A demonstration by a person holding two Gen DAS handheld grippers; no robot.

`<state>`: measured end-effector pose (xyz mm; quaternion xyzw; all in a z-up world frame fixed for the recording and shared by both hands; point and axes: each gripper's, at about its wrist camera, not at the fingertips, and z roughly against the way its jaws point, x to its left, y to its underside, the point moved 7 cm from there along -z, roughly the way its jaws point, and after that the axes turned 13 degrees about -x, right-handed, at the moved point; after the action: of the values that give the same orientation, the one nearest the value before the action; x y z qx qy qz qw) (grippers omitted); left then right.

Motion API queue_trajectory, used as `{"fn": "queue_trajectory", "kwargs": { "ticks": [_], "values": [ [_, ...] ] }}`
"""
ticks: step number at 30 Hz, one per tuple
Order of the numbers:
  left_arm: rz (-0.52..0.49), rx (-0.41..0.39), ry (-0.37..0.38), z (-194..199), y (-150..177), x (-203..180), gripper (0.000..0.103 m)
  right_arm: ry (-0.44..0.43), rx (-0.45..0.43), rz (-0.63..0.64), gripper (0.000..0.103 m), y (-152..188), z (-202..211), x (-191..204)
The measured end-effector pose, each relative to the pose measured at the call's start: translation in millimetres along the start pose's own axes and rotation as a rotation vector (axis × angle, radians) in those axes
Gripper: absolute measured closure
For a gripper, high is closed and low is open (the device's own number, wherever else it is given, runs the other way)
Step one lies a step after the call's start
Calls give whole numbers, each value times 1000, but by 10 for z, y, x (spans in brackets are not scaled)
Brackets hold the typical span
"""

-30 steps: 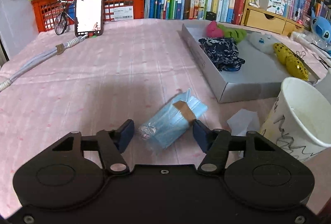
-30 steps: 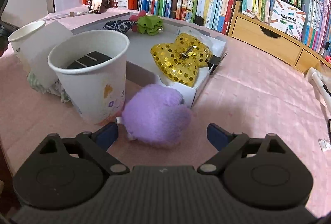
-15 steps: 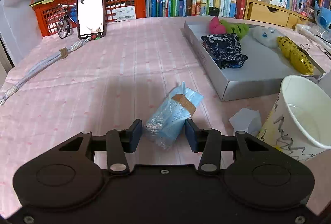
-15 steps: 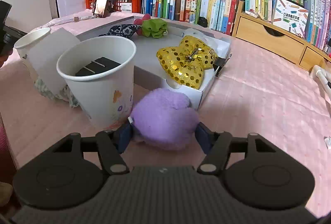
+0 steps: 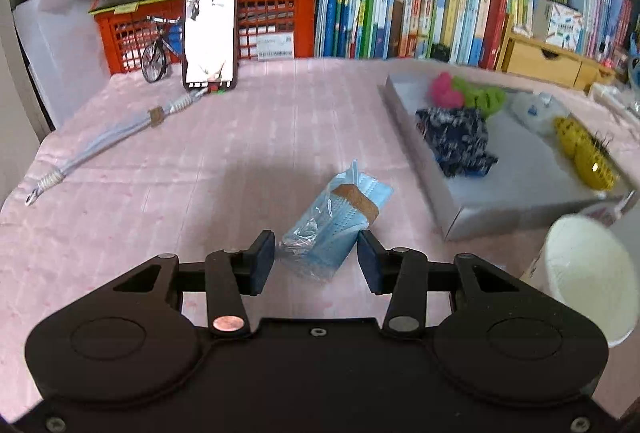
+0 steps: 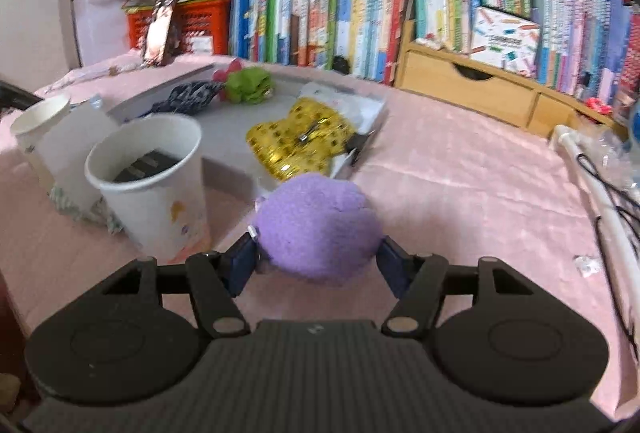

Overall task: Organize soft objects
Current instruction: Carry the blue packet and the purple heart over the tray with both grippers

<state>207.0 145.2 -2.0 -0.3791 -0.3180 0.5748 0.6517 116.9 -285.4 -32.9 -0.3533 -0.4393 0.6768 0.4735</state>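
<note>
In the left wrist view my left gripper (image 5: 316, 263) is shut on a blue pack of face masks (image 5: 335, 223) and holds it above the pink tablecloth. In the right wrist view my right gripper (image 6: 318, 265) is shut on a purple plush ball (image 6: 318, 225), lifted off the cloth. The grey tray (image 5: 516, 209) holds a dark patterned cloth (image 5: 456, 141), a pink and green plush (image 5: 466, 95) and a gold sequin bow (image 6: 302, 141). The tray (image 6: 224, 137) lies just beyond the purple ball.
A white paper cup (image 5: 588, 273) stands right of my left gripper. Another paper cup (image 6: 154, 177) with dark items stands left of my right gripper. A phone (image 5: 210, 33), a red crate (image 5: 264, 21), a cable (image 5: 108, 137) and rows of books (image 6: 360, 9) line the back.
Both grippers closed, the left on the mask pack and the right on the purple ball, and both have lifted their objects off the tablecloth.
</note>
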Motion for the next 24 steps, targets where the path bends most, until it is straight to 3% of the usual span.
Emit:
{"fn": "queue_trajectory", "kwargs": {
  "ticks": [11,24],
  "values": [
    [20,-44,109,29,-510,-368,60,50,-43,-23,36,-393,-68,-114],
    [-43,5,261,-250,-909,-1268,60,-89,-28,-94,36,-946,-521,109]
  ]
}}
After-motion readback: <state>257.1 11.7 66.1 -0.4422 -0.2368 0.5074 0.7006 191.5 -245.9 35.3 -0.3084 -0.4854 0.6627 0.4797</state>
